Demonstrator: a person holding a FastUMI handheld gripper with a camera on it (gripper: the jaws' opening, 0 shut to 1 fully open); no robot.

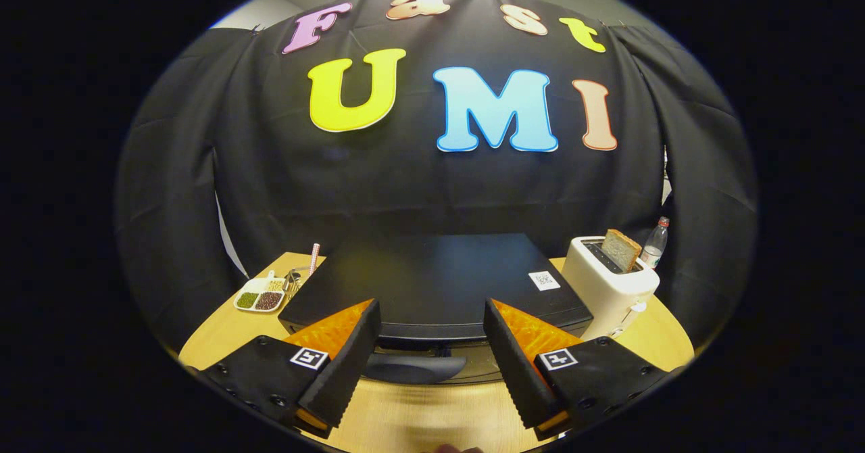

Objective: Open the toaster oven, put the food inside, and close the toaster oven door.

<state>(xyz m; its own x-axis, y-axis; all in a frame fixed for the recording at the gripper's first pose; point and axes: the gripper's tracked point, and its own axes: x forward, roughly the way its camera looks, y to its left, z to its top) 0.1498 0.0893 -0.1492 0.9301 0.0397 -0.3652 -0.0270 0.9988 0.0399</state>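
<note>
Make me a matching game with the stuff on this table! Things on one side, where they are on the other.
Things:
1. slice of bread
2. toaster oven
3. divided dish of beans
4. bottle

Places:
A. just ahead of the open gripper fingers
B. standing behind the white toaster
C. sticking up out of the white toaster
D. beside the oven, on the side away from the toaster

Pairs: 1-C, 2-A, 3-D, 4-B

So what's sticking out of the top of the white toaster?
A slice of bread stands in the white toaster's slot; its lower part is hidden inside. The hand-held gripper is open, facing the toaster oven.
</note>
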